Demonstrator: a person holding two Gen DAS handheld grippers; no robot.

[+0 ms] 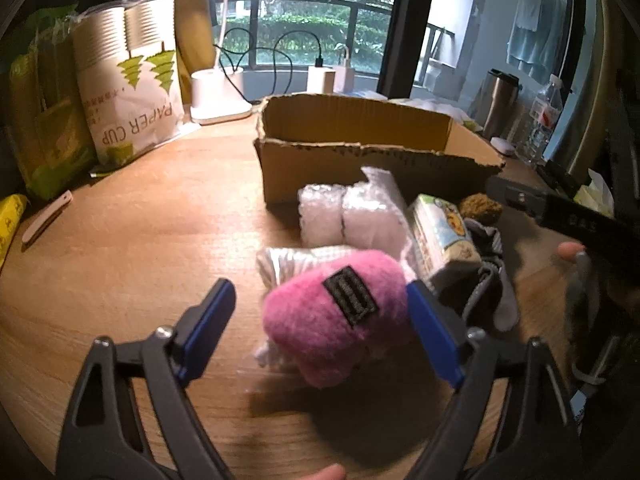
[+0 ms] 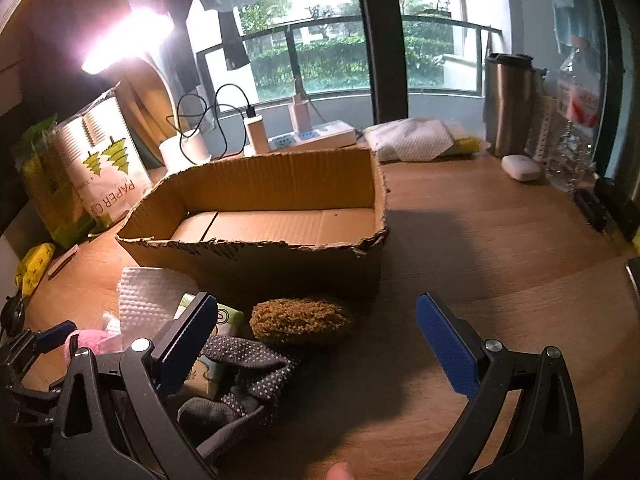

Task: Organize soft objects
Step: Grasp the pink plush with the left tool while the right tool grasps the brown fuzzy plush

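Observation:
A pink plush (image 1: pixel 340 312) with a black patch lies on the wooden table between the fingers of my open left gripper (image 1: pixel 324 324), close against the right finger. Behind it lie bubble-wrap rolls (image 1: pixel 344 216), a tissue pack (image 1: pixel 444 232), a grey dotted sock (image 2: pixel 244 376) and a brown scrubby pad (image 2: pixel 300 318). An open, empty cardboard box (image 2: pixel 256 248) stands behind the pile. My right gripper (image 2: pixel 316 344) is open and empty, above the sock and pad. The pink plush also shows in the right wrist view (image 2: pixel 86 340).
A paper cup bag (image 1: pixel 132 80) and green packs stand at the left. A white lamp base (image 1: pixel 218 96), chargers and a power strip (image 2: pixel 316 136) sit behind the box. A steel tumbler (image 2: pixel 506 104), water bottle (image 2: pixel 572 128) and white case (image 2: pixel 520 168) stand at the right.

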